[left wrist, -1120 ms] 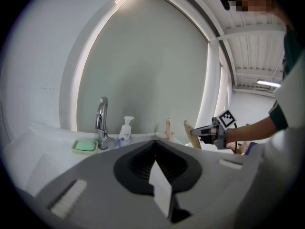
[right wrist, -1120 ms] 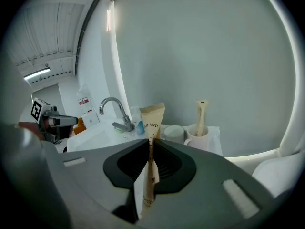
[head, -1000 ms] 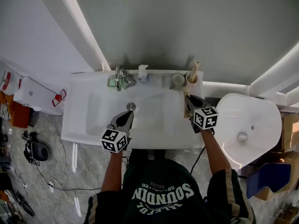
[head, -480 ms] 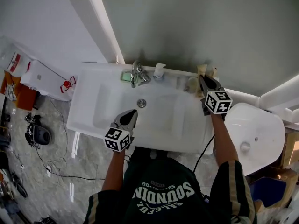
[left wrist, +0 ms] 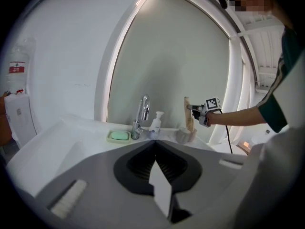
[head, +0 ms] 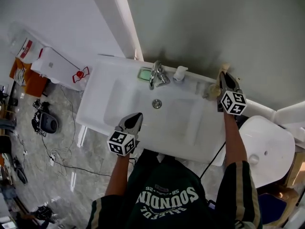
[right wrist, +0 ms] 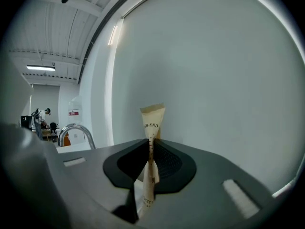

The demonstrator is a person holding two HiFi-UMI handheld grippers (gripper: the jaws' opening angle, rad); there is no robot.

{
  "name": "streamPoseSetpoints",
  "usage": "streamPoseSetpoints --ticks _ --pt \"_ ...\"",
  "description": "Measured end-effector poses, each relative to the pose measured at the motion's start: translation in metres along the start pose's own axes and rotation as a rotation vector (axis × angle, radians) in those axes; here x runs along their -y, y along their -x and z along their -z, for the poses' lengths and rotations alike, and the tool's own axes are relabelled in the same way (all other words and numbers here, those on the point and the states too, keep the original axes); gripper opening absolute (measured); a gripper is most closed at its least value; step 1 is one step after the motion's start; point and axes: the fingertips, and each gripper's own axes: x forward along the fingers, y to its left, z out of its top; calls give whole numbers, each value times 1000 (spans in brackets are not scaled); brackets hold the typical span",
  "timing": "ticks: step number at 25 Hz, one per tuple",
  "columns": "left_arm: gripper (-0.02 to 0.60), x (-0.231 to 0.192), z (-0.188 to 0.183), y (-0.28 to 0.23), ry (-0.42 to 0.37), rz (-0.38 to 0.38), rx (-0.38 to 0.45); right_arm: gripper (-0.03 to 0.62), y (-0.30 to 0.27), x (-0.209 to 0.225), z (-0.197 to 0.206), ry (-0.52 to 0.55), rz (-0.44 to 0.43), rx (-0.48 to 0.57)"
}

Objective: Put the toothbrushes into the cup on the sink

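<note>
Likely the wrapped toothbrush (right wrist: 151, 123), clamped upright in the right gripper (head: 223, 75) above the cup (left wrist: 183, 135), could miss or topple it if lowered off-centre; the left gripper (head: 135, 118) is closed, empty.

"SH-END" on toothbrush wrapper (right wrist: 152, 124); "SOUNDIN" on shirt (head: 167, 197).
</note>
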Motion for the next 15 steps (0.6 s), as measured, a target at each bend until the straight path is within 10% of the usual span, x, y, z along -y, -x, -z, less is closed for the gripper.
streamPoseSetpoints --ticks 15 --pt "40 -8 2 -14 0 19 -39 38 2 10 93 -86 80 -218"
